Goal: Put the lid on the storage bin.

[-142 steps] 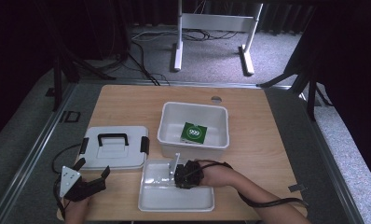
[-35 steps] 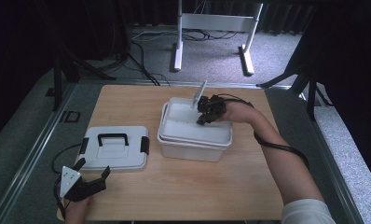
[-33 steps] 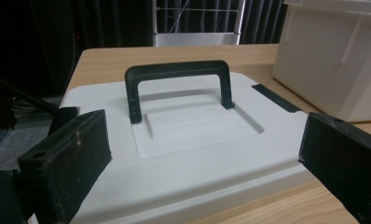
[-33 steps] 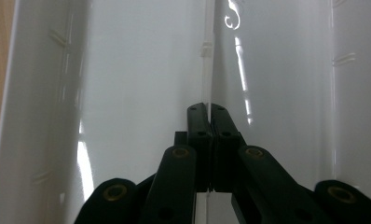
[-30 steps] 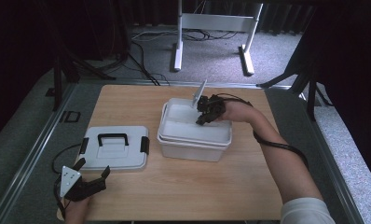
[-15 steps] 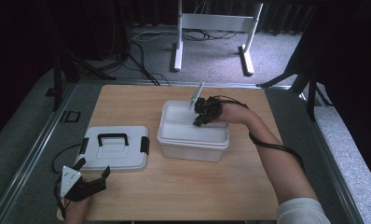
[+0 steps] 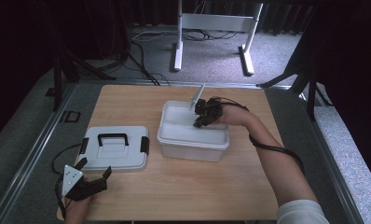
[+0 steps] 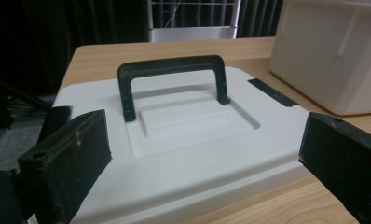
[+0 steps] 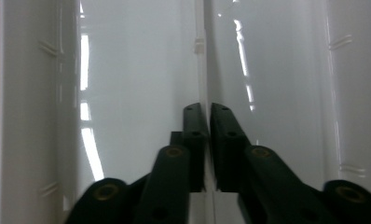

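Lab: dark curtains, floor cables [image 7: 146, 46], white stand [image 7: 211, 28], framed table [image 7: 127, 100].

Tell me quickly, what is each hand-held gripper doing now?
Left hand-held gripper: open, holding nothing.
Right hand-held gripper: jaws just opening, thin white plastic divider between them.

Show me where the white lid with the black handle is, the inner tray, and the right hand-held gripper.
white lid [image 8: 188, 154], left gripper view, flat top below its handle.
inner tray [image 7: 183, 129], high view, pale floor inside the tub.
right hand-held gripper [image 9: 207, 116], right gripper view, between the jaw tips.

lidded box [image 7: 113, 148] left of tub [image 7: 193, 137], apart; tray [image 7: 188, 122] seemingly in the tub
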`<action>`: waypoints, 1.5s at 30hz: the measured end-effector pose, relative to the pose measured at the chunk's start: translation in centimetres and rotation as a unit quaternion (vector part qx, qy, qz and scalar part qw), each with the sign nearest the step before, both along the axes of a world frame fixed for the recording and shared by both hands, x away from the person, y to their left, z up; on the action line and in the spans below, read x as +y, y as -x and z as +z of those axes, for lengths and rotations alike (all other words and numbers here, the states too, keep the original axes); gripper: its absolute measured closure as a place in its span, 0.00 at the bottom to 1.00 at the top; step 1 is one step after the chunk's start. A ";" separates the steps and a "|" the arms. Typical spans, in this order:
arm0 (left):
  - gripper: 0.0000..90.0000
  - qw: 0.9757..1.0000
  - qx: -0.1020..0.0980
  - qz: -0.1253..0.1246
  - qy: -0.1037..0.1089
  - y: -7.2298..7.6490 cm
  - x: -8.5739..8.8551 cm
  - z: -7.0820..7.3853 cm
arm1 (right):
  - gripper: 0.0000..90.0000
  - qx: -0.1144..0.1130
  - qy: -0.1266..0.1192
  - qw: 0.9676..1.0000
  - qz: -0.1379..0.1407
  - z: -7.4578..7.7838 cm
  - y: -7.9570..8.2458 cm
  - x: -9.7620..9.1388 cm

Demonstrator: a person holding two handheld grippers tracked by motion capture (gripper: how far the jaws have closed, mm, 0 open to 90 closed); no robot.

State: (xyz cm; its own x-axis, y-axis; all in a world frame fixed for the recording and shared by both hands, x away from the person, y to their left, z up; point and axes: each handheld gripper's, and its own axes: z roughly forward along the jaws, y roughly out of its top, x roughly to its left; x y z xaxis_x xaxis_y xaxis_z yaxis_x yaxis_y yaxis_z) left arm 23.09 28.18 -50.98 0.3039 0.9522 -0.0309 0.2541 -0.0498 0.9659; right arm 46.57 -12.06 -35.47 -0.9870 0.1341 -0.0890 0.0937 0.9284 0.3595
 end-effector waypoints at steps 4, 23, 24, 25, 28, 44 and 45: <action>0.02 1.000 0.014 -0.021 -0.018 -0.1 -0.2 0.1 | 0.71 0.001 -0.009 1.000 -0.009 0.7 0.7 -0.5; 0.02 1.000 0.006 -0.003 -0.031 0.1 -0.6 0.0 | 0.15 0.015 -0.106 0.993 -0.059 1.8 2.5 -4.6; 0.02 1.000 0.006 -0.003 -0.031 0.1 -0.6 0.0 | 0.15 0.012 -0.103 0.993 -0.056 1.7 2.8 -4.7; 0.02 1.000 0.006 0.003 -0.031 0.1 -0.6 0.0 | 0.15 0.009 -0.105 0.993 -0.056 1.7 2.9 -4.8; 0.04 0.999 0.009 0.009 -0.037 0.0 -0.8 0.1 | 0.15 -0.014 -0.105 0.993 -0.047 1.6 3.6 -5.1; 0.05 0.999 0.018 -0.018 -0.048 0.0 -0.8 0.1 | 0.15 -0.063 -0.179 0.979 -0.077 3.2 7.8 -9.9; 0.05 0.999 0.018 -0.018 -0.048 0.0 -0.8 0.1 | 0.15 -0.066 -0.184 0.978 -0.077 3.1 8.2 -10.3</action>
State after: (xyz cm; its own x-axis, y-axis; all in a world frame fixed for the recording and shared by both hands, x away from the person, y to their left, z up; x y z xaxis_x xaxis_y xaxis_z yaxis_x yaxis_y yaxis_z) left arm 23.09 27.34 -50.88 0.3379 0.9399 0.0487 0.2847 -0.1514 0.9466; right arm 38.33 -22.32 -32.32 -0.9360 0.3261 -0.1323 0.1518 0.7132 0.6843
